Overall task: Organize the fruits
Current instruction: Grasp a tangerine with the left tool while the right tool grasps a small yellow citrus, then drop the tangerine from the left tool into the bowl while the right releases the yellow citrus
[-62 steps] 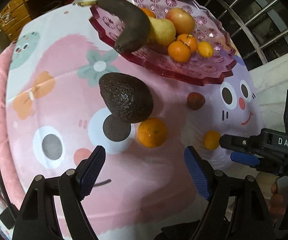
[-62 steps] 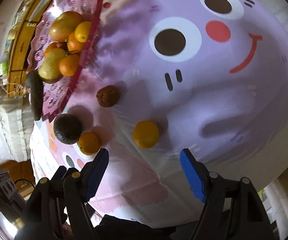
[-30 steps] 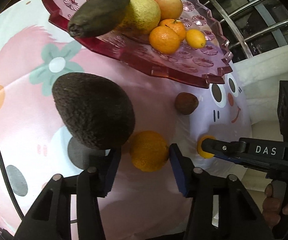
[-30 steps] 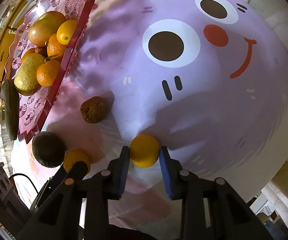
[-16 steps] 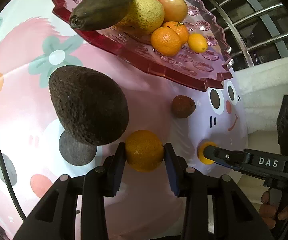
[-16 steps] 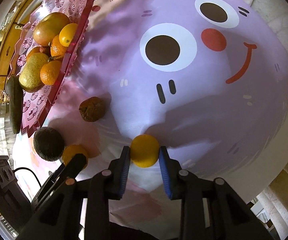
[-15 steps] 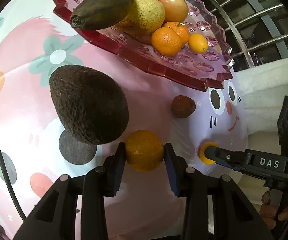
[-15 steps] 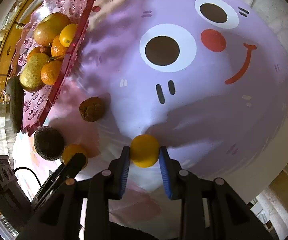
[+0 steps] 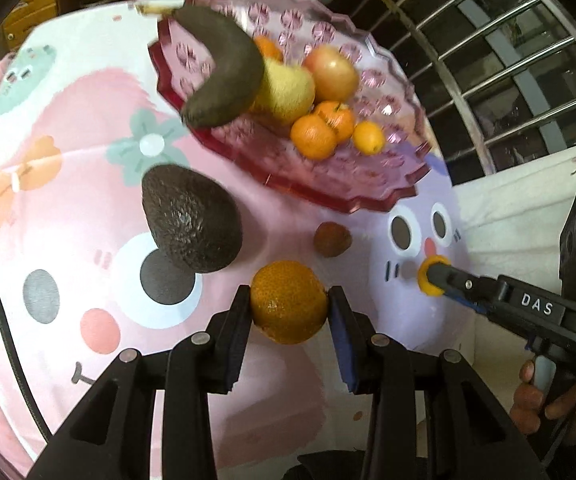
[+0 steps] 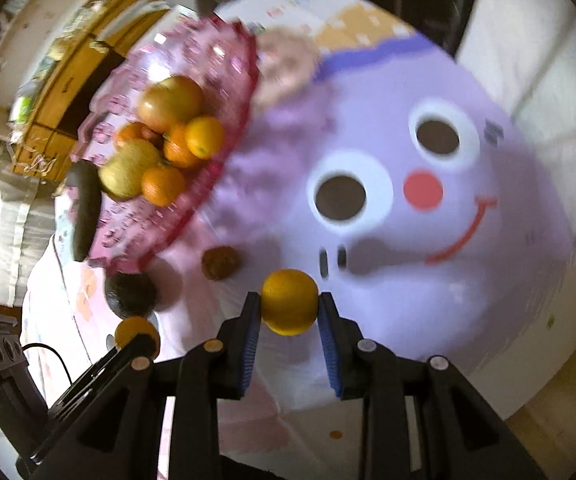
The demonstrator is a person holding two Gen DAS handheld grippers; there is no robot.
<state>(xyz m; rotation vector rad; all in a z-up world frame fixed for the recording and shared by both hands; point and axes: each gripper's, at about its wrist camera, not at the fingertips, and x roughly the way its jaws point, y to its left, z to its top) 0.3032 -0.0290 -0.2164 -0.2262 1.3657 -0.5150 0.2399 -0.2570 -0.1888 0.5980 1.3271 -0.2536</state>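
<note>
My left gripper (image 9: 290, 312) is shut on an orange mandarin (image 9: 288, 300), held off the cartoon-print cloth (image 9: 67, 208). My right gripper (image 10: 290, 312) is shut on a small yellow-orange fruit (image 10: 290, 306), also lifted; in the left wrist view it appears at the right (image 9: 432, 276). A dark avocado (image 9: 191, 218) and a small brown fruit (image 9: 332, 239) lie on the cloth. Behind them a pink glass plate (image 9: 384, 196) holds a blackened banana (image 9: 223, 80), a pear, an apple and several small oranges.
The cloth covers a table whose right edge drops off beside white fabric (image 9: 528, 184). A metal railing (image 9: 508, 60) stands behind the plate. Wooden drawers (image 10: 59, 96) are at the far left in the right wrist view. A hand (image 9: 552, 396) holds the right gripper's handle.
Both grippers closed on their fruits, then rose with them off the cloth. The plate and the avocado now look farther away in both views.
</note>
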